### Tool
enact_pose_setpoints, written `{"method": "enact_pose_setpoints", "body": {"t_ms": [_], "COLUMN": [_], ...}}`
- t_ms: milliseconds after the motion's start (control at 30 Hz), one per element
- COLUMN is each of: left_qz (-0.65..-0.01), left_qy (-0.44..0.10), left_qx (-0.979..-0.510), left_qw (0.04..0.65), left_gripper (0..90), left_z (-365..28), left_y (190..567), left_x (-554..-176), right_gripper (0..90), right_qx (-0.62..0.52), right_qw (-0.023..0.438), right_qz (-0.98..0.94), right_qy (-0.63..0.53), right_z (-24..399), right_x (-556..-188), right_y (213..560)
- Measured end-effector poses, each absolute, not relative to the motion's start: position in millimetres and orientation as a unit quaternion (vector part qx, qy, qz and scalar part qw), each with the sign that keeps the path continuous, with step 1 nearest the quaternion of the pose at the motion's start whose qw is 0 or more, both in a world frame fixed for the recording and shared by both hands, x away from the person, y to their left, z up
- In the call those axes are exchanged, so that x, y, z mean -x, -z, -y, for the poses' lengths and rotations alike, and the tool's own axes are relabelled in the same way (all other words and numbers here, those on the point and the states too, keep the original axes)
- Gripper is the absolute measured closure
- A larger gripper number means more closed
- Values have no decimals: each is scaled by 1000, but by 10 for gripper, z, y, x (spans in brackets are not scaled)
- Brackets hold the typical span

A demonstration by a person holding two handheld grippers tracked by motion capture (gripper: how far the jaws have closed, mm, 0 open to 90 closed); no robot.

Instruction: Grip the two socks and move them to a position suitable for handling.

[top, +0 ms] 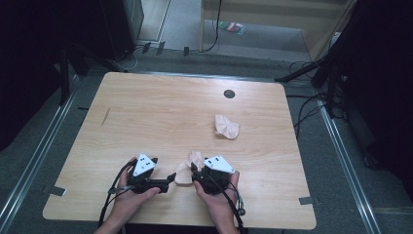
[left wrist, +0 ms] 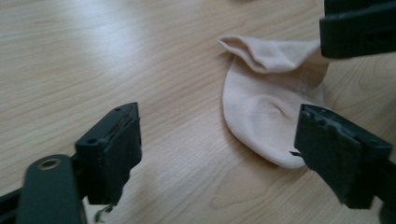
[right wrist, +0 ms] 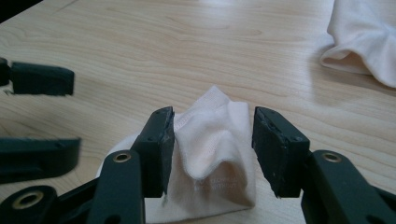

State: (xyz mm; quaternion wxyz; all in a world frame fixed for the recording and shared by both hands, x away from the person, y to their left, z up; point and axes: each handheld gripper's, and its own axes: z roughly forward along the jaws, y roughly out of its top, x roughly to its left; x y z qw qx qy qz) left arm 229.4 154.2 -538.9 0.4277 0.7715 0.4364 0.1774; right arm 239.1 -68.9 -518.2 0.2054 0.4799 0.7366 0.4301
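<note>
Between the hands at the near desk edge, the pale peach cotton sock lies bunched inside the right gripper's parted jaws, its toe end just right of the left gripper's jaws, also apart.

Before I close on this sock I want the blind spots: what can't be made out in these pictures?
- Near sock: in the right gripper view its lower edge is cut off by the frame, and the jaws cover its sides, so pad contact is unclear.
- Same sock's cuff, left gripper view: partly behind the right gripper.
- Far sock: cut off at the right gripper view's edge.
- Left gripper: jaw gap too small in the high view.
</note>
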Motion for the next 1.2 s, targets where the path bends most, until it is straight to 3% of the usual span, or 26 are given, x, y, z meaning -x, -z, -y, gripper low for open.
{"method": "enact_pose_setpoints", "body": {"t_ms": [200, 433, 533, 700, 800, 900, 1033, 1200], "left_qz": [-426, -427, -428, -431, -426, -409, -407, -408], "left_qy": [-158, -136, -141, -149, -156, -157, -148, -136], "left_qx": [-786, -801, -803, -801, -802, -811, -811, -813], "left_qw": [420, 397, 389, 388, 388, 388, 393, 392], "left_gripper": [385, 520, 554, 656, 744, 863, 898, 900], "left_z": [-1373, -1195, -1160, -1173, -1172, -1163, -1205, -1337], "left_y": [5432, 5478, 5493, 5500, 5509, 5509, 5510, 5494], "left_x": [-2322, -2440, -2461, -2476, -2470, -2452, -2447, -2473], "right_gripper": [598, 900, 900, 579, 527, 647, 852, 880], "right_qx": [-476, -490, -490, -469, -464, -465, -470, -503], "right_qw": [213, 155, 155, 179, 186, 200, 185, 172], "right_qz": [-745, -747, -746, -749, -765, -776, -771, -730], "right_qy": [-416, -421, -423, -432, -406, -376, -388, -430], "right_z": [700, 806, 817, 720, 649, 622, 683, 907], "right_x": [-2449, -2535, -2529, -2539, -2604, -2633, -2636, -2638], "right_y": [5236, 5325, 5338, 5312, 5381, 5460, 5450, 5315]}}
